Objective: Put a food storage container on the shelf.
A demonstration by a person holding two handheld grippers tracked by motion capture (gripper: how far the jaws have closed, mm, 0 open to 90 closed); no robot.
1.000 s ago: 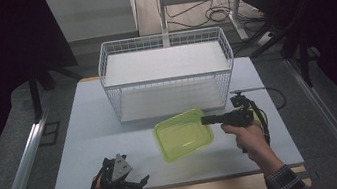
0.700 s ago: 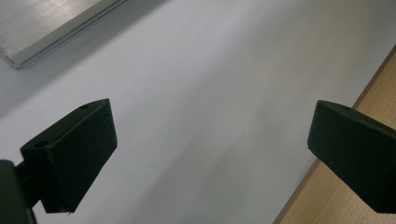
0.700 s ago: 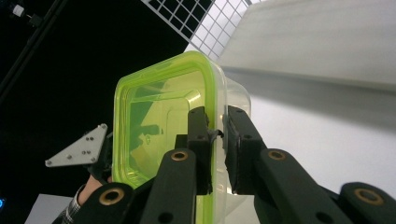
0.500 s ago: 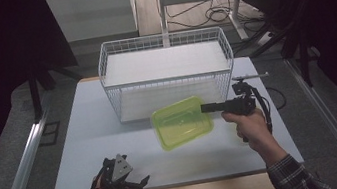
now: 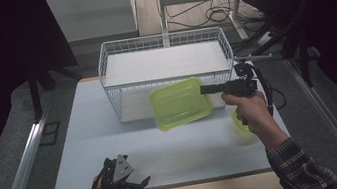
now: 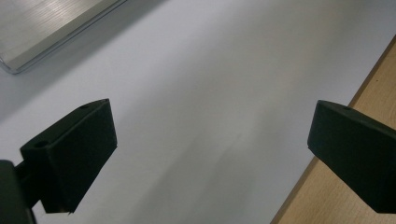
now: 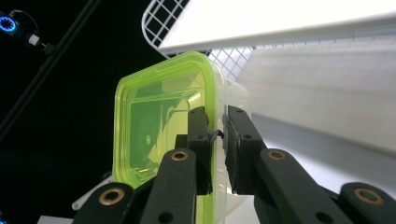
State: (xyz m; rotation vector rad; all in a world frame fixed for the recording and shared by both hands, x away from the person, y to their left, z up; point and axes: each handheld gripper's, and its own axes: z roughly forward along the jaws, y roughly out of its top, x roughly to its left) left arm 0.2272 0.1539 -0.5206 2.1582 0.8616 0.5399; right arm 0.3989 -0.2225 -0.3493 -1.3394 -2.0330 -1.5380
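A clear tub with a lime-green lid (image 5: pixel 180 104) hangs in the air in front of the white wire basket (image 5: pixel 161 42). My right gripper (image 5: pixel 202 90) is shut on the tub's right rim and points left, held by a hand in a plaid sleeve. In the right gripper view the jaws (image 7: pixel 217 135) pinch the edge of the tub (image 7: pixel 154 135), which stands on its side, with the basket (image 7: pixel 168 18) behind it. My left gripper (image 5: pixel 142 188) rests near the table's front edge, open. Between its fingers (image 6: pixel 79 140) there is only bare white tabletop.
A small green round thing (image 5: pixel 239 125) lies on the white table (image 5: pixel 87 137) partly under the right hand. The wooden table edge (image 6: pixel 373 84) runs beside the left gripper. Cables and a desk frame lie on the floor beyond the basket.
The right gripper has carried the tub upward and farther back, toward the basket front. The left gripper has stayed where it was.
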